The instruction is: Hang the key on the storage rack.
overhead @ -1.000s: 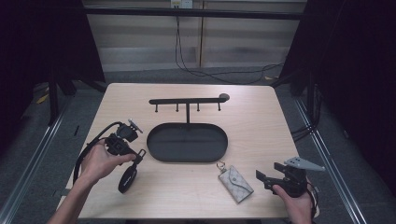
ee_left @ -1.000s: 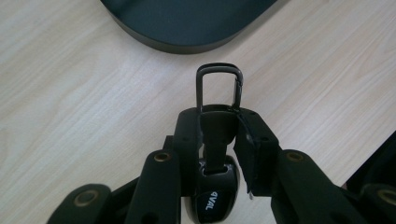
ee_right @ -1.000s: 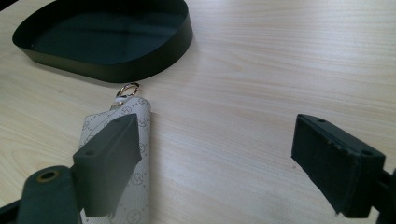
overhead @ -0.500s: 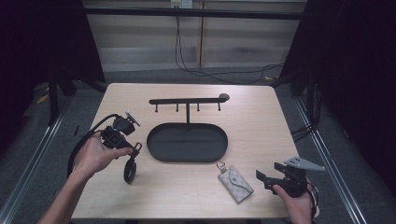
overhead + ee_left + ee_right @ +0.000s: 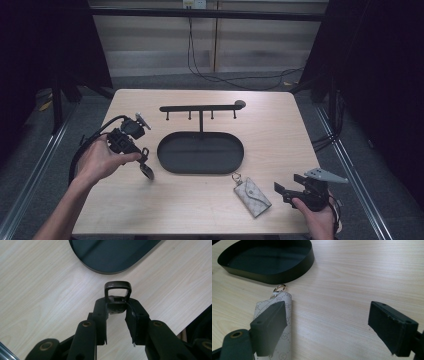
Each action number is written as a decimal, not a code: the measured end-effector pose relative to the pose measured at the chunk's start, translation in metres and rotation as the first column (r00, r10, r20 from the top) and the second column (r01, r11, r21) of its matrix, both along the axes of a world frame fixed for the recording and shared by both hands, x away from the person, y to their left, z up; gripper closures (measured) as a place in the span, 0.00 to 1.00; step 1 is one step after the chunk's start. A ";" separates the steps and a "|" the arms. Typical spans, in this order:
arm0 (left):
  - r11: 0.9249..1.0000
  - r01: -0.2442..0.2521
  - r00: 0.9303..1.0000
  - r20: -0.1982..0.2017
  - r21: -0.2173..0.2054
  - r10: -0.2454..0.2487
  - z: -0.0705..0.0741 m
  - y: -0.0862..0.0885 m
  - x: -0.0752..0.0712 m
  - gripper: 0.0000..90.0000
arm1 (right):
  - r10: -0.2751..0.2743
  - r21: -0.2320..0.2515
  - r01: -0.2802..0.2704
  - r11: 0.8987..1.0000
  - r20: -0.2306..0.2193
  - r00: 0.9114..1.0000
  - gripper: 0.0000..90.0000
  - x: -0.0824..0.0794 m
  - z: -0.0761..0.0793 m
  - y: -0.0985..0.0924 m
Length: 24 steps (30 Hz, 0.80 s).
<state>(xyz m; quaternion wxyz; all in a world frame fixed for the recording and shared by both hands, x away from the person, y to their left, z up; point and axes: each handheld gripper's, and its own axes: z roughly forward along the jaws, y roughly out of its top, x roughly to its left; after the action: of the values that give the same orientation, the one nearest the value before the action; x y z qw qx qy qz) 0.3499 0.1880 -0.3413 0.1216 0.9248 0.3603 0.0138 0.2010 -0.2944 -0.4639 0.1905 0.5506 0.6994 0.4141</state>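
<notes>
pale wood desk (image 5: pixel 280 125) carries everything, and the landmark is the black oval tray (image 5: pixel 167 155) in the middle of it. a black hook rack (image 5: pixel 200 108) stands up from the tray's far edge. near the tray's front right corner a grey patterned key pouch (image 5: pixel 253 196) lies flat with its metal ring (image 5: pixel 279 287) pointing at the tray. further right of the pouch, the right hand-held gripper (image 5: pixel 327 322) sits low with jaws spread wide and nothing in them, one jaw over the pouch's edge. just left of the tray the left hand-held gripper (image 5: pixel 117 308) is clenched on a small dark key fob (image 5: pixel 117 300), held up off the desk, its square loop poking out past the tips.
</notes>
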 end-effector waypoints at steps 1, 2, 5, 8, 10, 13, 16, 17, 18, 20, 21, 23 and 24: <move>1.000 -0.002 1.000 0.000 0.003 0.002 0.002 0.000 0.001 0.79 | 0.001 -0.001 -0.001 1.000 0.001 1.000 0.16 0.000 0.000 0.000; 1.000 -0.002 1.000 0.000 0.003 0.002 0.002 0.000 0.001 0.79 | 0.001 -0.001 -0.001 1.000 0.001 1.000 0.17 0.000 0.000 0.000; 1.000 0.004 1.000 -0.007 0.006 -0.004 0.008 -0.003 0.006 0.79 | 0.003 -0.003 -0.003 1.000 -0.003 1.000 0.17 0.000 0.000 0.000; 1.000 0.005 1.000 -0.006 0.009 -0.005 0.014 -0.005 0.009 0.79 | 0.003 -0.002 -0.003 1.000 -0.001 1.000 0.17 0.000 0.000 0.000; 1.000 0.003 1.000 0.002 0.012 -0.003 0.018 -0.006 0.009 0.79 | 0.003 -0.002 -0.003 1.000 -0.001 1.000 0.17 0.000 0.000 0.000; 1.000 0.002 1.000 -0.002 0.015 -0.002 0.022 -0.007 0.011 0.79 | 0.003 -0.002 -0.003 1.000 -0.003 1.000 0.17 0.000 0.000 0.001; 1.000 0.000 1.000 0.001 0.010 0.000 0.027 -0.010 0.014 0.79 | 0.004 -0.002 -0.004 1.000 -0.003 1.000 0.17 0.000 0.000 0.000; 1.000 -0.003 1.000 0.006 0.018 0.002 0.029 -0.011 0.015 0.79 | 0.002 -0.003 -0.002 1.000 -0.004 1.000 0.17 0.000 0.000 0.000; 1.000 -0.001 1.000 0.000 0.017 0.001 0.030 -0.012 0.016 0.79 | 0.003 -0.003 -0.003 1.000 -0.004 1.000 0.17 0.000 0.000 0.000; 1.000 -0.008 1.000 0.003 0.021 0.008 0.032 -0.015 0.019 0.79 | 0.000 -0.004 0.000 1.000 -0.004 1.000 0.17 0.000 0.000 0.000; 1.000 -0.007 1.000 -0.003 0.022 0.007 0.032 -0.016 0.020 0.79 | 0.002 -0.002 -0.002 1.000 -0.004 1.000 0.17 0.000 0.000 0.000; 1.000 -0.009 1.000 -0.003 0.017 0.009 0.034 -0.018 0.023 0.79 | 0.001 -0.001 -0.001 1.000 -0.003 1.000 0.17 0.000 0.000 0.000; 1.000 -0.007 1.000 -0.005 0.018 0.007 0.035 -0.020 0.024 0.79 | 0.002 0.000 -0.002 1.000 -0.003 1.000 0.17 0.000 0.000 0.000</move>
<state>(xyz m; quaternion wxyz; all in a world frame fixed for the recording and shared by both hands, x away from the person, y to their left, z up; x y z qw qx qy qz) 0.3741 0.1680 -0.3062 0.1121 0.9247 0.3635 0.0152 0.2011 -0.2948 -0.4641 0.1893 0.5505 0.7002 0.4134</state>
